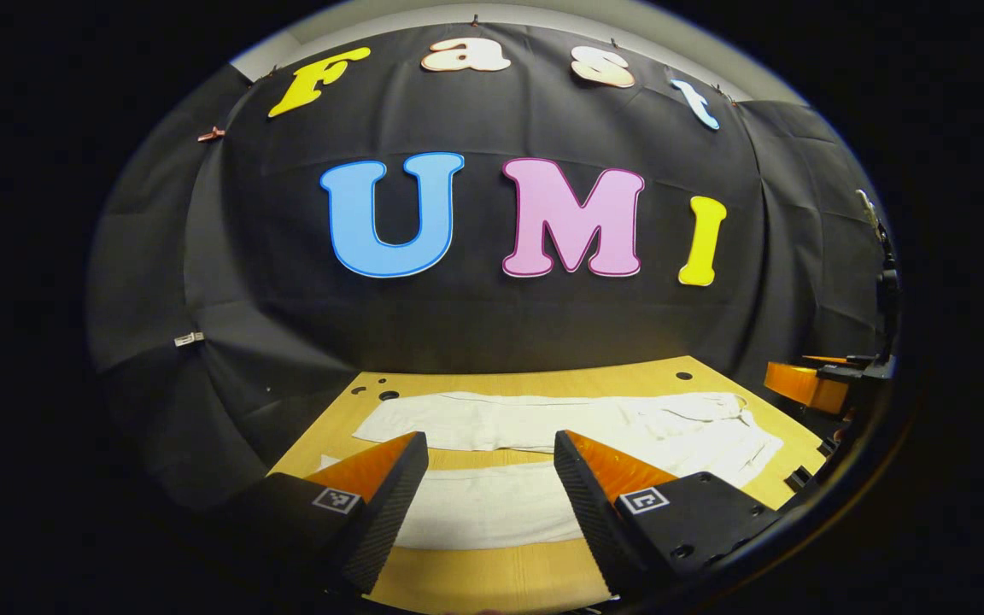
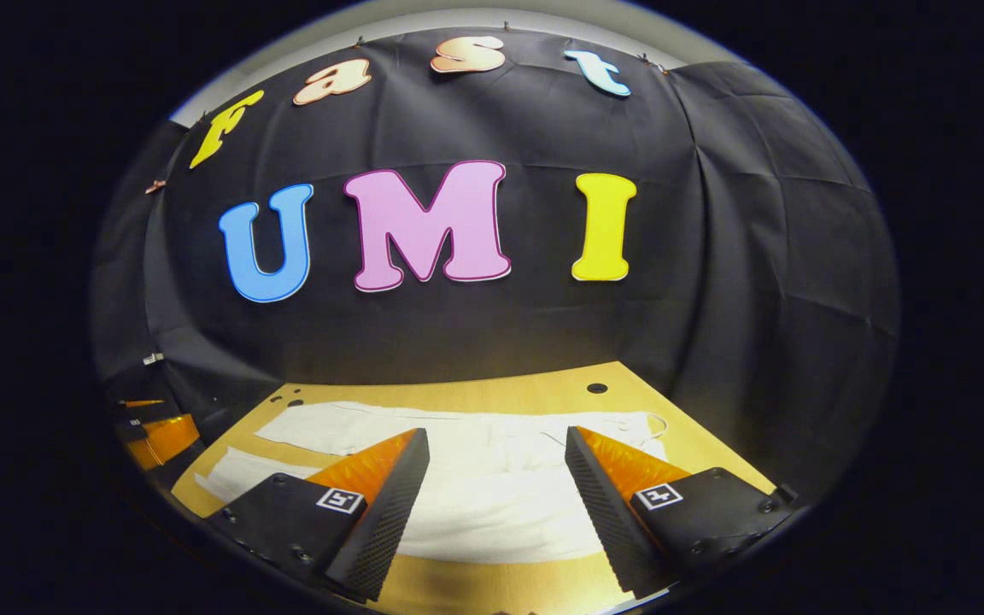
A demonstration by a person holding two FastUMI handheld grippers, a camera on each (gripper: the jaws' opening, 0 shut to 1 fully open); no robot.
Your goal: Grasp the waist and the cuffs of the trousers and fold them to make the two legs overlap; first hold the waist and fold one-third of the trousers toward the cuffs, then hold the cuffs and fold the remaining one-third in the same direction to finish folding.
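Observation:
White trousers (image 1: 543,427) lie flat on the wooden table (image 1: 492,581), legs spread apart and running to the left, waist at the right with a drawstring. In the left gripper view my left gripper (image 1: 490,448) hovers open above the near leg, nothing between its fingers. The right gripper view shows the trousers (image 2: 475,487) with the waist end toward the right. My right gripper (image 2: 496,444) stands open over the seat and waist area, holding nothing. The other gripper (image 1: 808,384) shows at the right edge of the left gripper view, and at the left edge (image 2: 155,431) of the right gripper view.
Round holes (image 1: 388,395) dot the table's far edge, one more (image 2: 596,388) at the far right. Black cloth walls close the booth behind and on both sides. Bare wood (image 2: 475,589) runs along the near edge in front of the trousers.

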